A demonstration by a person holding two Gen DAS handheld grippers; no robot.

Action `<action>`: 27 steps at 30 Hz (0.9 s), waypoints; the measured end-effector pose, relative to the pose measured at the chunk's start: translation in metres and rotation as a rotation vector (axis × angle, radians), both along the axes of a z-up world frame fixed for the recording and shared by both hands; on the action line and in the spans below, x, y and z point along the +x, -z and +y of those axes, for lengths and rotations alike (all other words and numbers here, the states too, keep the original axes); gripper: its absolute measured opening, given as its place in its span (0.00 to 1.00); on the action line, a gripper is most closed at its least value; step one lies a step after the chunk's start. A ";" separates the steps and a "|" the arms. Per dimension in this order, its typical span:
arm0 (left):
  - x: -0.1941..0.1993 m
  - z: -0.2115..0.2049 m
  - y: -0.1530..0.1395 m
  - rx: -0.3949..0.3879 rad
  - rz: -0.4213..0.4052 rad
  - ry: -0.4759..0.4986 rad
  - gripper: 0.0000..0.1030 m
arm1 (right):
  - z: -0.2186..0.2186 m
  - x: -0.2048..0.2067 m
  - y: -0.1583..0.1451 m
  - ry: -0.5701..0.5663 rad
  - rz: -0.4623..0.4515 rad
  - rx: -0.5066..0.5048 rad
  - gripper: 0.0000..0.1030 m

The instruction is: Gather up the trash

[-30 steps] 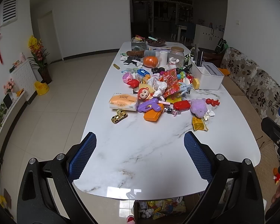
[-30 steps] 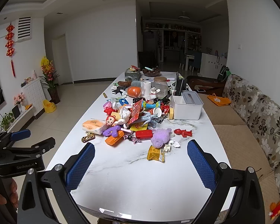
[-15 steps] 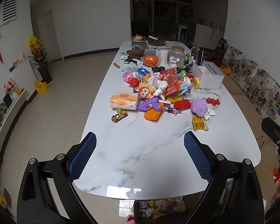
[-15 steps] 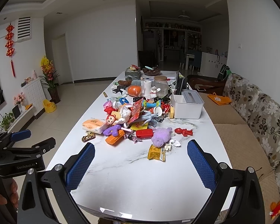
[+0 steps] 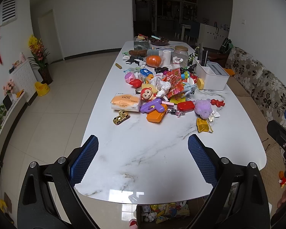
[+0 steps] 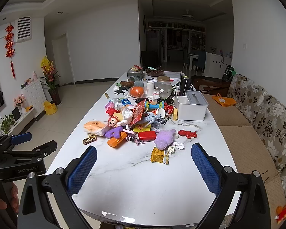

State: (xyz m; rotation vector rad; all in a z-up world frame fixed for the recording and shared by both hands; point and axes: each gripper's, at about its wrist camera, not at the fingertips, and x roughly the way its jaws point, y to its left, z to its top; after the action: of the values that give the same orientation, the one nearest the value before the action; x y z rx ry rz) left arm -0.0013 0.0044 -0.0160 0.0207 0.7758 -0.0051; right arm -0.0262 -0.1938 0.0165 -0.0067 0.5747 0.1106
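The long white marble-patterned counter [image 5: 162, 152] carries a heap of toys mid-length. A white rectangular plastic bin [image 6: 190, 106] stands right of the heap. A crumpled yellow snack wrapper [image 6: 159, 155] lies at the heap's near edge. Left tool [image 5: 143, 152] and right tool [image 6: 144, 162] hover over the near end, both spread wide, empty.

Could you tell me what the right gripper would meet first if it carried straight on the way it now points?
Probably the crumpled yellow snack wrapper, which lies nearest on the white marble table between the open right gripper fingers' line. The purple plush toy sits just behind it. Depth is hard to judge here.
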 end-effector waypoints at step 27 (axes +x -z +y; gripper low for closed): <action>-0.038 0.051 0.140 0.087 0.361 -0.131 0.90 | -0.057 0.214 0.165 0.108 0.401 0.047 0.95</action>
State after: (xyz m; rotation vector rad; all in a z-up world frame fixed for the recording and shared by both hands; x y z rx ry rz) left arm -0.0392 0.0555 -0.1555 0.0525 1.1366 0.1529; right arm 0.1881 -0.2511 -0.1480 0.0941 0.9717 0.0189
